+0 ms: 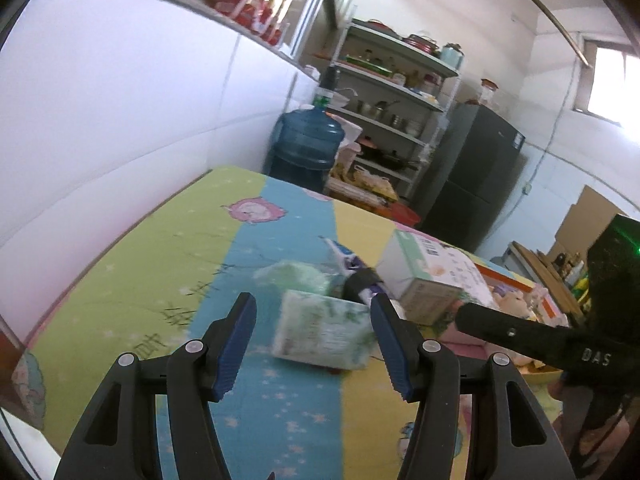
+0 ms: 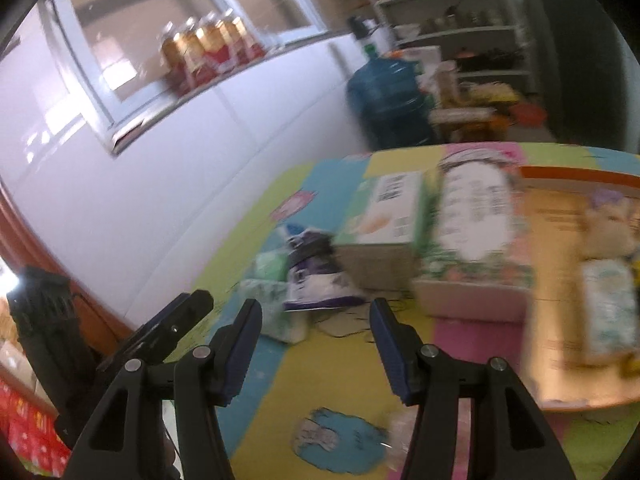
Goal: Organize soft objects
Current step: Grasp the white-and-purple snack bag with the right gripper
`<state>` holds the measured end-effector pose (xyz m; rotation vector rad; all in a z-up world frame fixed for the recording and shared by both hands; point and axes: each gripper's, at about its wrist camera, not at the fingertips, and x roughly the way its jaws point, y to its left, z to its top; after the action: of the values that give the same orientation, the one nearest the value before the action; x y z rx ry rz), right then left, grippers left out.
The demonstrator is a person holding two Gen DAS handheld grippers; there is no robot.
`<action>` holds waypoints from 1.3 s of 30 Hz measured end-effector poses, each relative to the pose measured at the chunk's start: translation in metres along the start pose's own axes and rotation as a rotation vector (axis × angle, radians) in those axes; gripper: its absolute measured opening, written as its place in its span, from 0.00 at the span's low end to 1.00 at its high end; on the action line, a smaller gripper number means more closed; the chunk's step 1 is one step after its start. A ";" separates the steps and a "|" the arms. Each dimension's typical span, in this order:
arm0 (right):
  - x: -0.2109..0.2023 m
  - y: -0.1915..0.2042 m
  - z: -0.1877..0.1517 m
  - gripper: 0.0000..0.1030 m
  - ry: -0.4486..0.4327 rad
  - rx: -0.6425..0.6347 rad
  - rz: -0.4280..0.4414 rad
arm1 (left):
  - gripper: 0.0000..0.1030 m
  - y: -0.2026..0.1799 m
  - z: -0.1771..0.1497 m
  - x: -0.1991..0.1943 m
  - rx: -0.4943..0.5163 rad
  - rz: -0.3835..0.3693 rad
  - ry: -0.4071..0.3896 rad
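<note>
A white-and-green tissue pack lies on the colourful mat, right in front of my open left gripper, between its blue pads without contact that I can see. Behind it lie a pale green soft pack and a purple-and-white pouch. In the right wrist view my right gripper is open and empty above the mat, short of the purple-and-white pouch and the tissue pack. An orange-rimmed box at right holds a plush toy and another tissue pack.
A green-and-white carton stands behind the packs; it also shows in the right wrist view beside a floral box. A blue water jug, shelves and a dark fridge stand beyond the mat. A white wall runs along the left.
</note>
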<state>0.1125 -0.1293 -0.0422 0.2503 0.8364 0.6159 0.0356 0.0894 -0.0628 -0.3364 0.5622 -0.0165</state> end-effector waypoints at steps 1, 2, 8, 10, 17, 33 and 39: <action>0.004 0.002 0.001 0.54 0.008 -0.005 0.007 | 0.59 0.004 0.000 0.000 -0.004 0.003 0.000; 0.011 0.006 0.003 0.54 0.018 -0.011 0.021 | 0.59 0.008 0.000 0.001 -0.010 0.006 0.000; 0.039 0.020 0.021 0.54 0.044 -0.042 0.059 | 0.59 0.025 -0.001 0.007 -0.036 0.007 0.007; 0.049 0.020 0.024 0.54 0.056 -0.044 0.009 | 0.59 0.028 -0.001 0.009 -0.037 0.005 0.008; 0.068 0.009 0.018 0.54 0.088 0.006 -0.101 | 0.59 0.040 -0.001 0.025 -0.058 -0.019 0.036; 0.091 -0.003 0.016 0.45 0.142 0.040 -0.067 | 0.59 0.050 -0.003 0.033 -0.069 -0.027 0.061; 0.076 -0.003 0.006 0.33 0.130 0.046 -0.052 | 0.59 0.046 -0.004 0.036 -0.047 -0.064 0.087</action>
<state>0.1566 -0.0858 -0.0863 0.2318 0.9804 0.5692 0.0601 0.1273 -0.0993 -0.4014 0.6389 -0.0804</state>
